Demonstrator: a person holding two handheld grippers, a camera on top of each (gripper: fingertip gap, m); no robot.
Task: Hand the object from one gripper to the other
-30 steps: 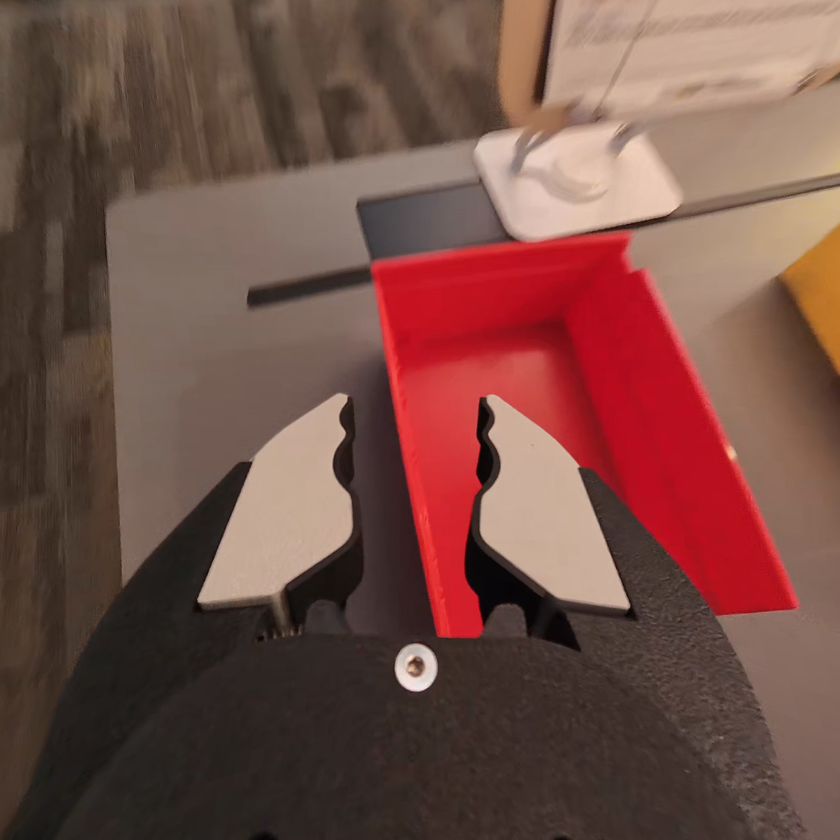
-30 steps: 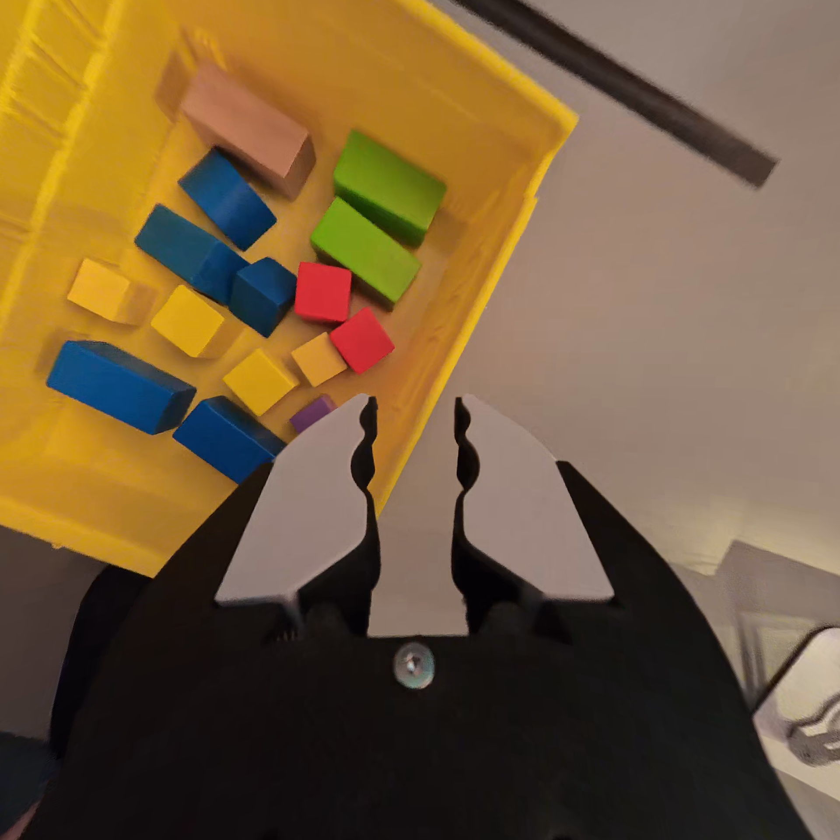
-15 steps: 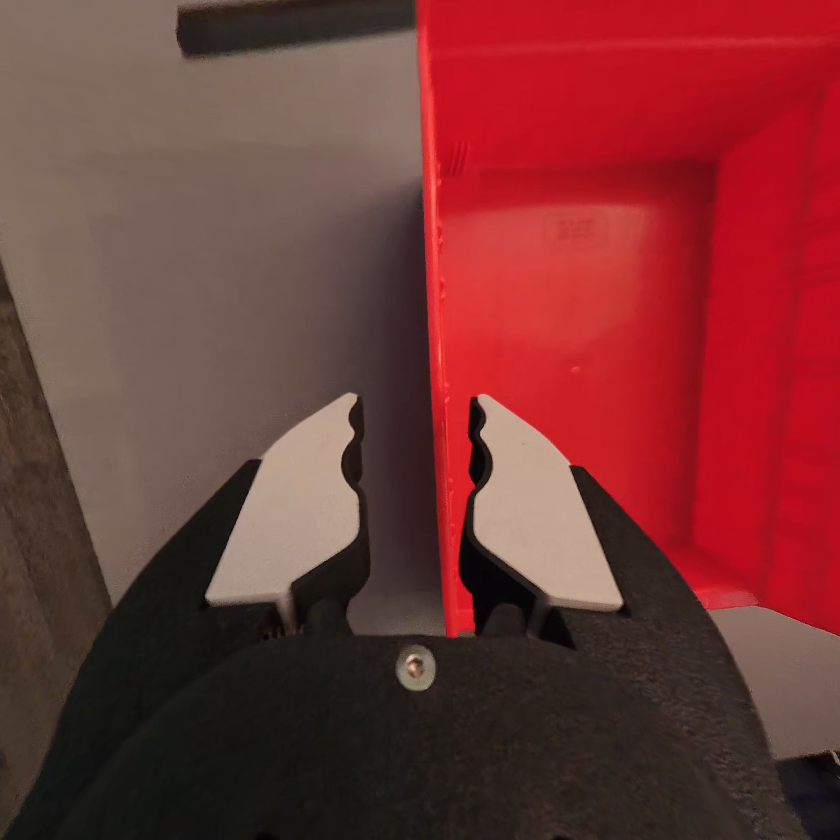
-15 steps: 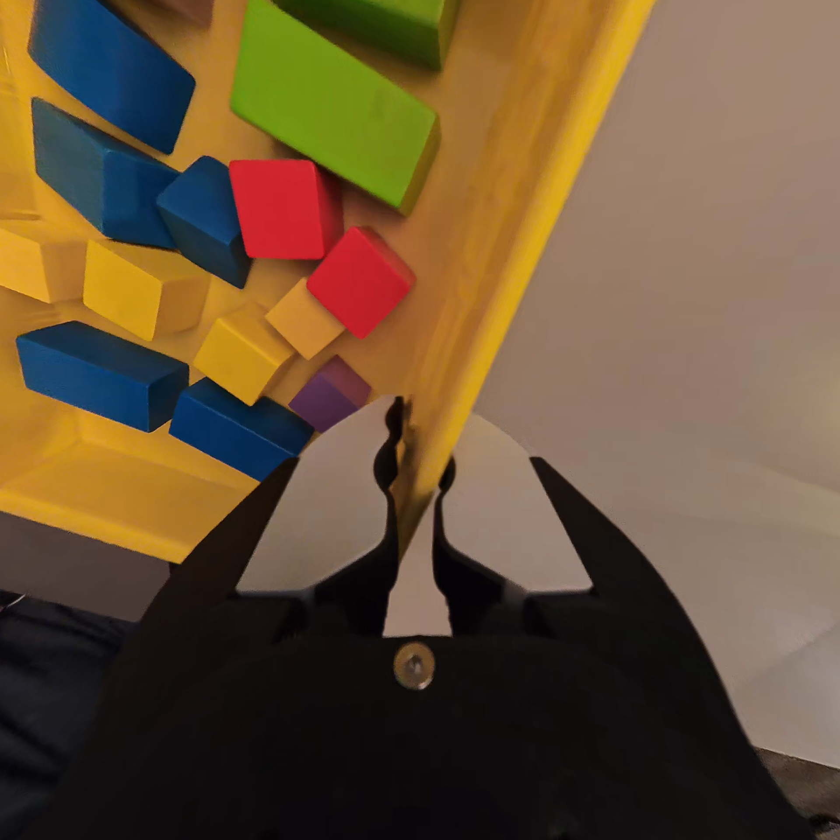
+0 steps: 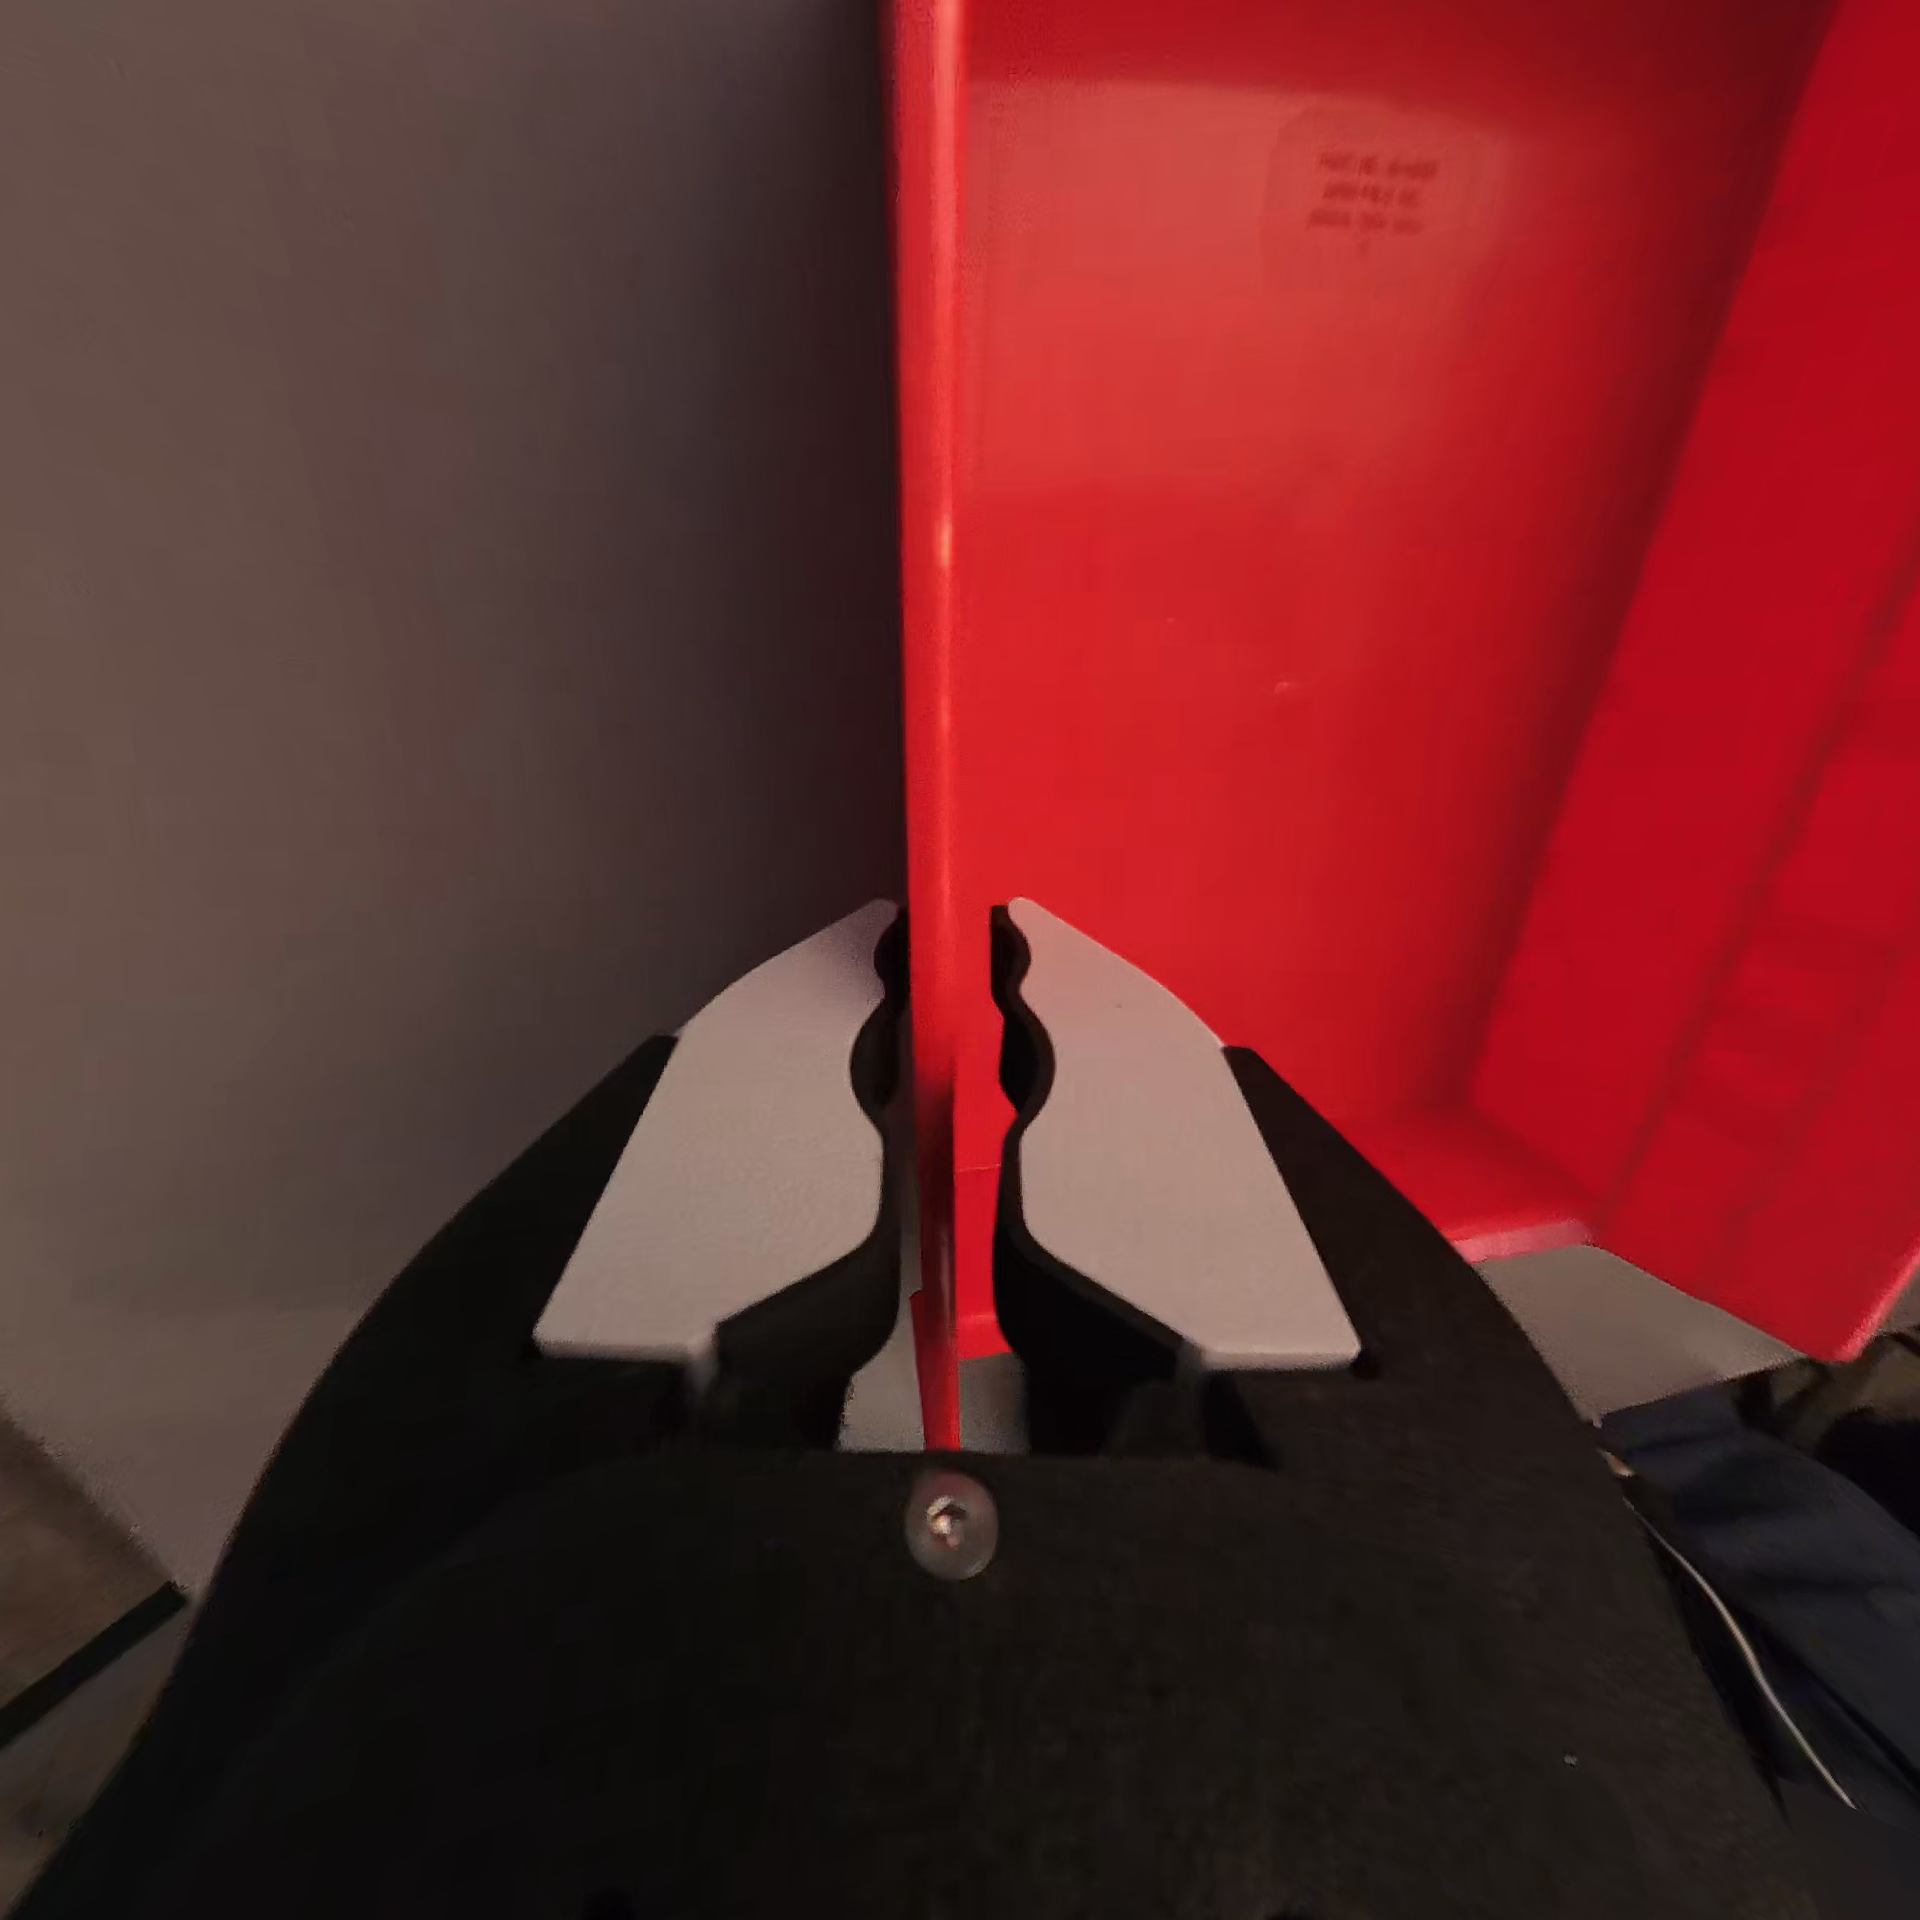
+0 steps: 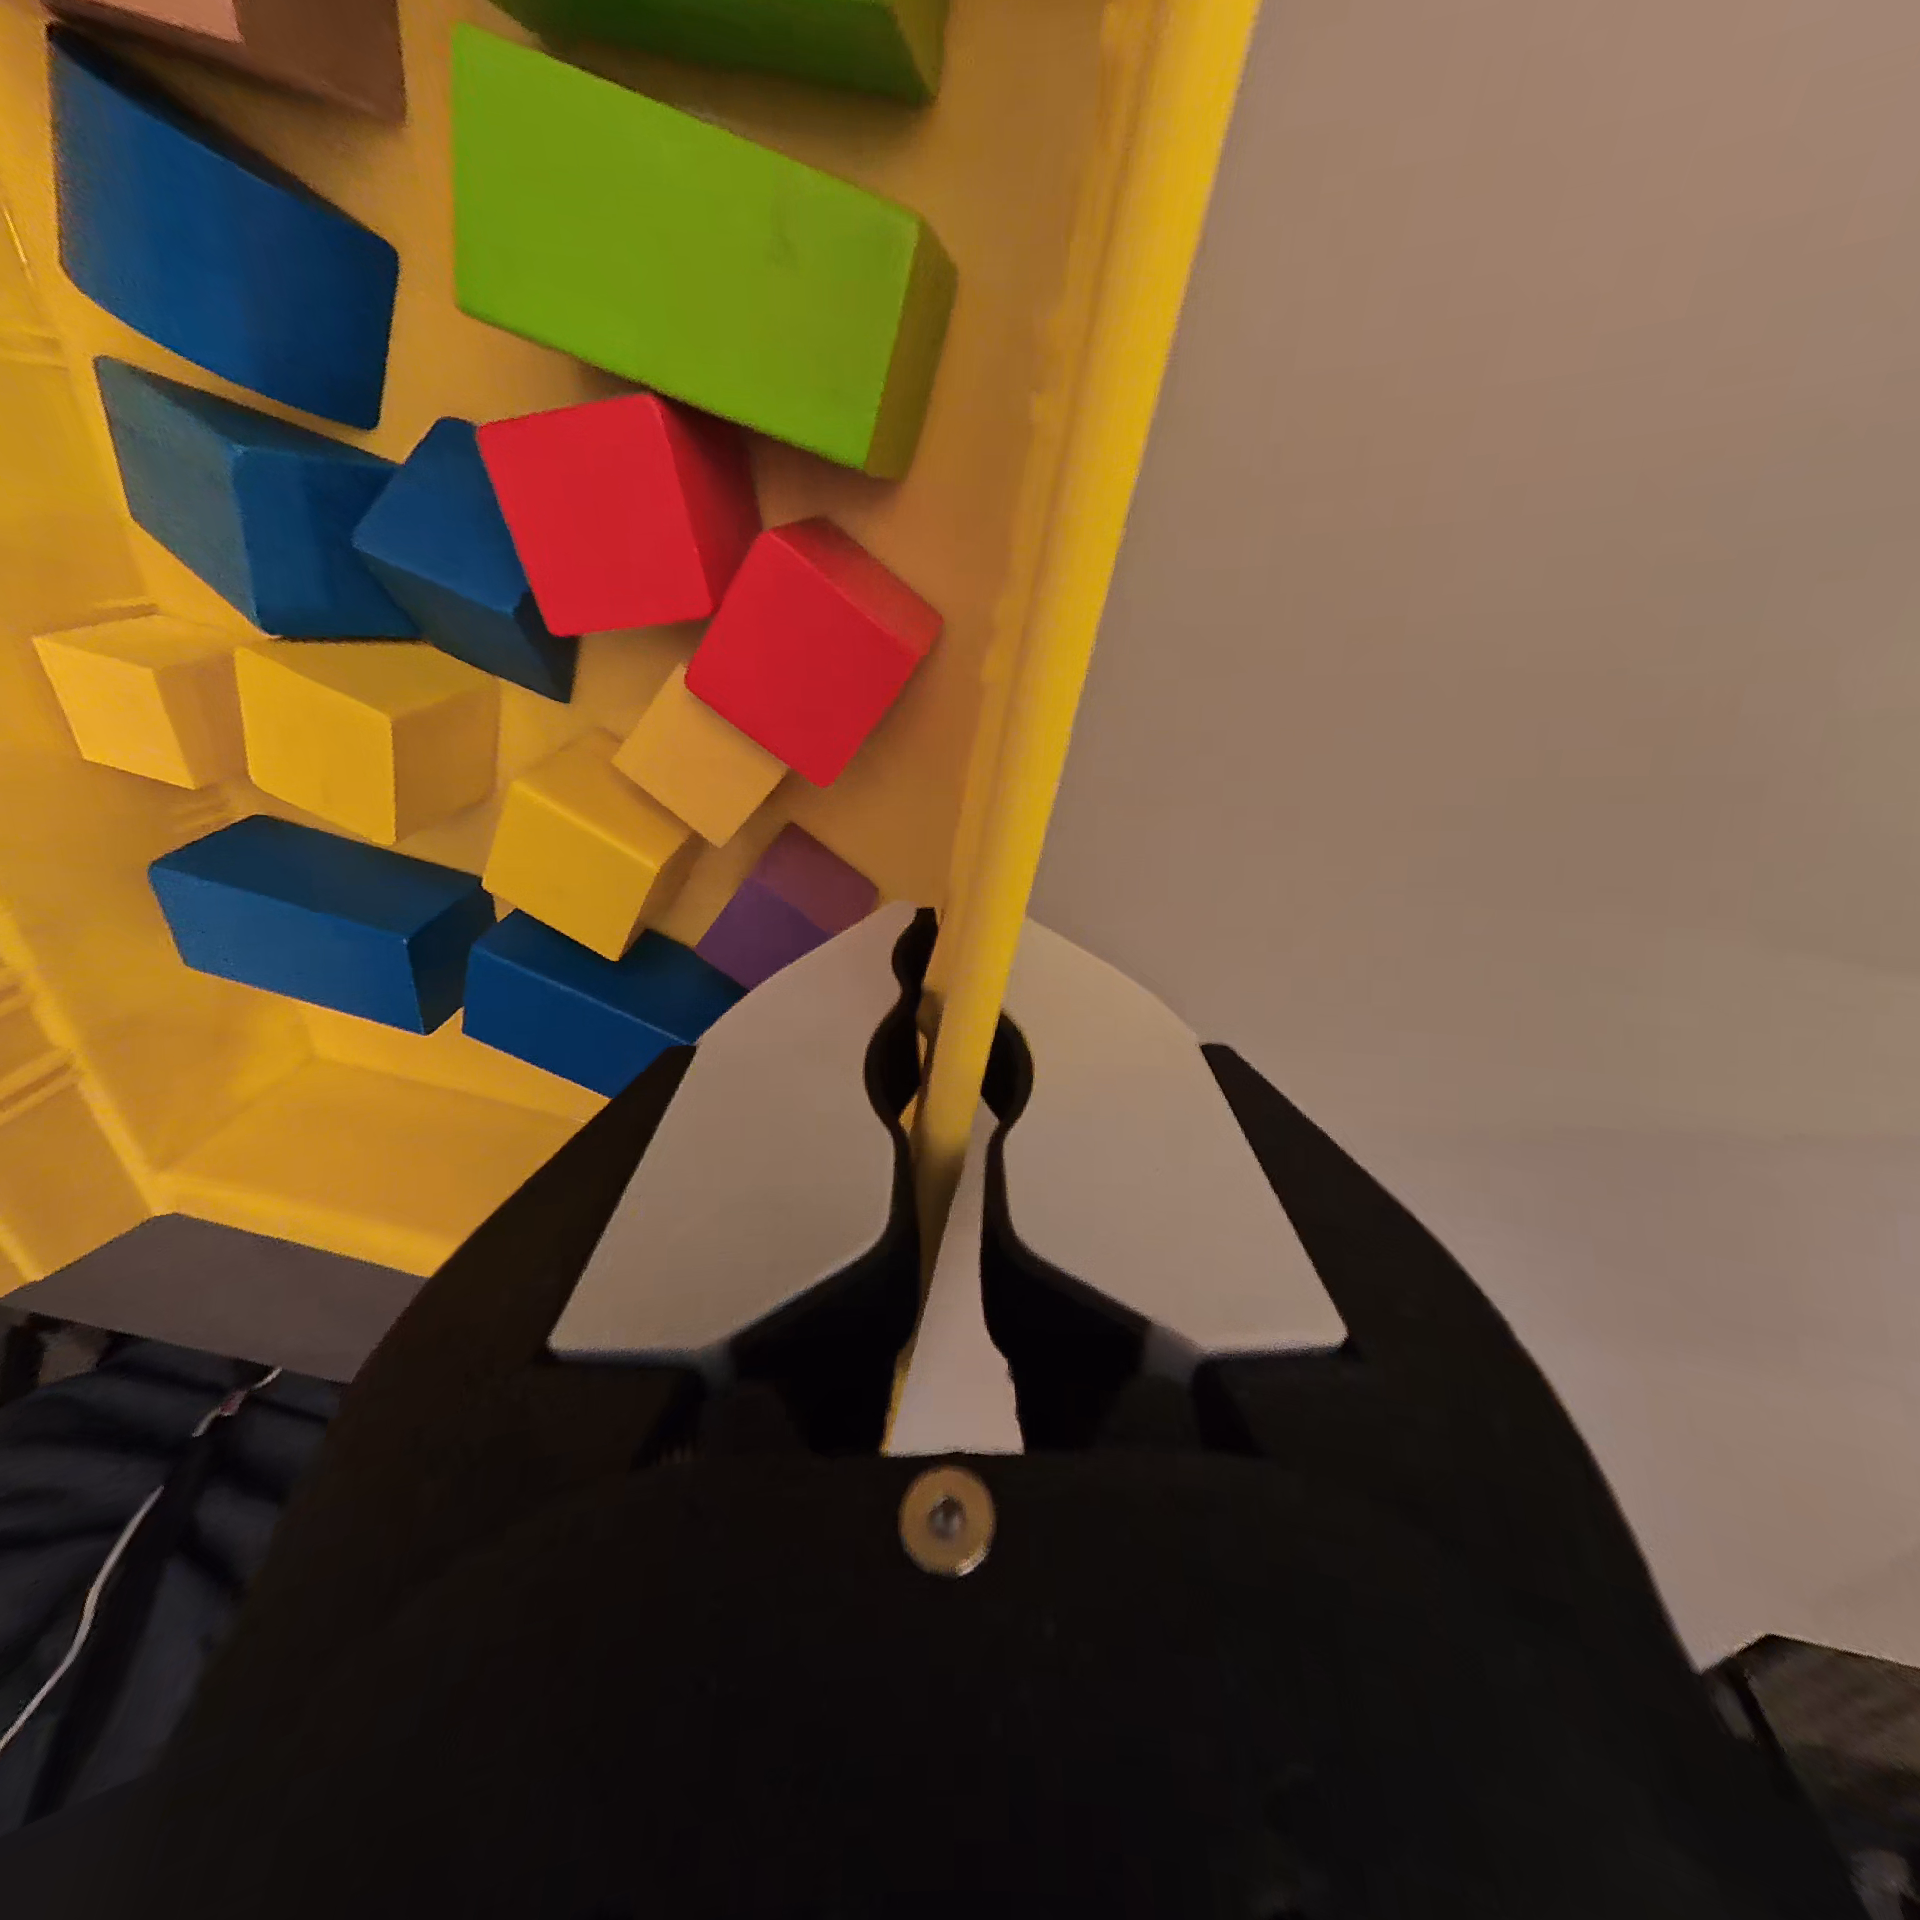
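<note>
a: right wrist view first. the blocks are the likely objects to hand over, and they all lie in the yellow bin [image 6: 1091, 520], to the left of and ahead of the right gripper [image 6: 961, 1039]. nearest its tips are the purple block [image 6: 790, 904], just beside the left finger, and a red cube [image 6: 810, 649] a little farther in.

b: and the gripper itself, is it on a block?

a: no. it straddles the bin's right-hand wall, one finger inside and one outside, the jaws nearly together and pinching that thin rim. nothing else sits between them.

b: how do the blocks lie?

a: the green block [image 6: 675, 249] runs long across the view, up-left to down-right; the blue block [image 6: 312, 920] lies much the same way, lower down. the cubes have no long axis to speak of.

b: the other side?

a: the left gripper [image 5: 945, 1039] straddles the left wall of the red bin [image 5: 1299, 623], the outer finger against it and a narrow gap at the inner one, so not quite clamped. that bin shows no blocks, and both bins rest on the grey table [image 5: 416, 520].

b: so which is nearer?

a: i judge the right one. it would have to let go of the rim and shift left into the bin to take a block.
</note>
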